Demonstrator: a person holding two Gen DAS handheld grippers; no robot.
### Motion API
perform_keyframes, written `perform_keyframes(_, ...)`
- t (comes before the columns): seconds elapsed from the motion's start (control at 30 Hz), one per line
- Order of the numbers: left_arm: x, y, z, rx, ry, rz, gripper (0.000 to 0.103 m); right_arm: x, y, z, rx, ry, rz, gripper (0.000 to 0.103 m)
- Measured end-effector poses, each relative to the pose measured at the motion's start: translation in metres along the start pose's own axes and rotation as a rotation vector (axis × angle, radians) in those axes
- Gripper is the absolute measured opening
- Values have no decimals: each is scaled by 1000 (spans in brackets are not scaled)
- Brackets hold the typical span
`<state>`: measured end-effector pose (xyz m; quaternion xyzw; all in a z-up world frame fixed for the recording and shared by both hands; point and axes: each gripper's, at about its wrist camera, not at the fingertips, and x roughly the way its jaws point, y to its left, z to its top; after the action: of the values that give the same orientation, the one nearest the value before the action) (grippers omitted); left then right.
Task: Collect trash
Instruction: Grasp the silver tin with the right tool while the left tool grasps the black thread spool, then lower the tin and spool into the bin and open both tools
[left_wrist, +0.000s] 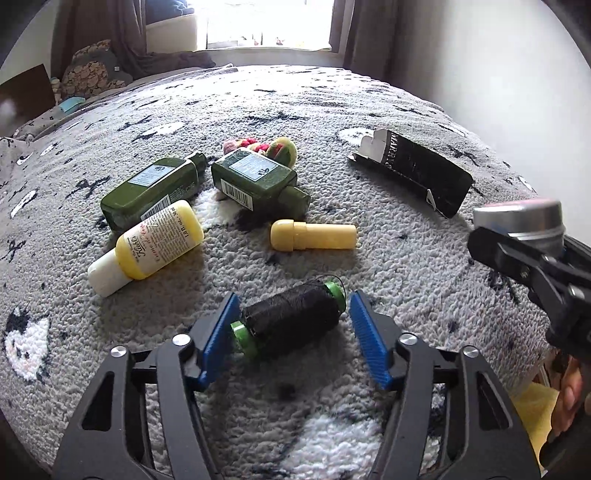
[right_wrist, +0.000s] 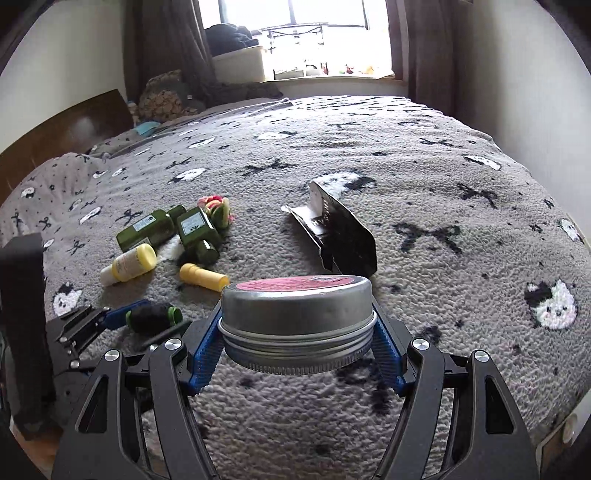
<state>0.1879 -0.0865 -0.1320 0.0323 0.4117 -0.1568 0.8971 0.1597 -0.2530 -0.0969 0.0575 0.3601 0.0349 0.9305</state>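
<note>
Right gripper clamped on a round metal tin: silver, threaded base, pink label on lid, held clear above the grey fleece blanket. Left gripper part open, blue pads either side of a thread spool lying on the blanket: black thread, green end flanges. Left pad looks to touch one flange, right pad stands off, no grip. Beyond it: yellow bottle with white cap, two dark green bottles, yellow capped tube, torn black carton to the right.
</note>
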Motion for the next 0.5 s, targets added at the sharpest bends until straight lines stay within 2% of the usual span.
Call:
perform_keyframes(0.2,-14,-2,-9,25,-5,4,52,-16,-7,-20,-3,-9,-1,71)
perform_keyframes(0.5,-69,-10,-53,82,-65,-16,52,-49,3,-57,-32,-21,19,71)
